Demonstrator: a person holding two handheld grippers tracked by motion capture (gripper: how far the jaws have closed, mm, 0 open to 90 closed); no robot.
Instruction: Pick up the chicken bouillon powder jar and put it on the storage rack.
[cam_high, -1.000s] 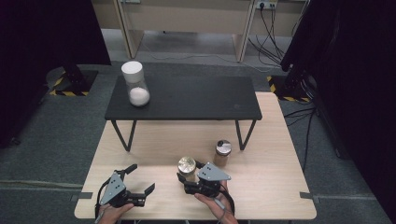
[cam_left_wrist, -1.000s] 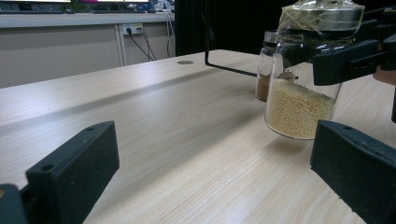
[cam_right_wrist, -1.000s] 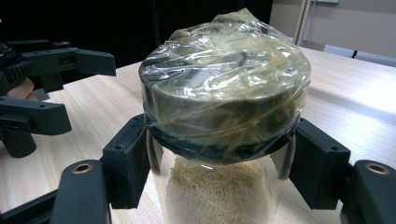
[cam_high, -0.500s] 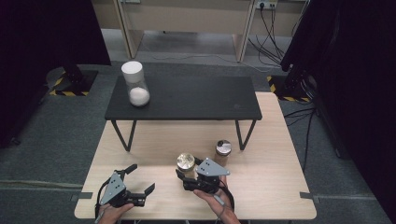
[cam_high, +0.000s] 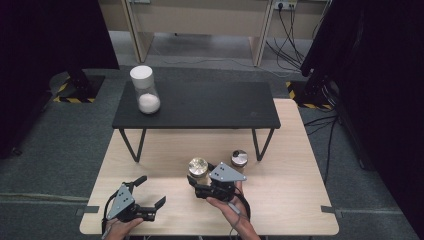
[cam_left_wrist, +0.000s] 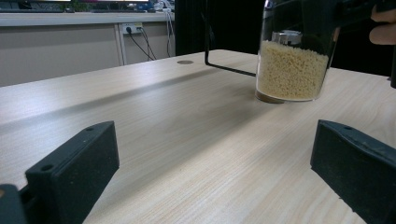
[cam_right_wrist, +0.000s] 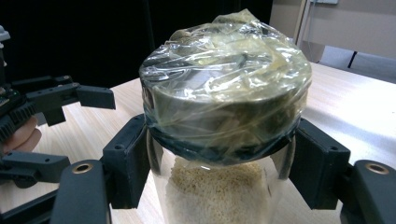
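On wood table (cam_high: 280, 165), grain jar (cam_high: 198, 168) in R gripper (cam_high: 196, 184)

So the thing in play is a clear glass jar (cam_right_wrist: 219, 154) with pale yellowish grains inside, filling roughly the lower half. Its lid (cam_right_wrist: 224, 93) is dull metal, round, and wrapped over with crinkly plastic film that bunches up on top. The jar stands upright, pinched just under the lid between 2 black jaws of the right gripper (cam_right_wrist: 219, 163). From above it sits toward the near middle of the light wooden table (cam_high: 280, 200), and its bottom looks barely off the wood
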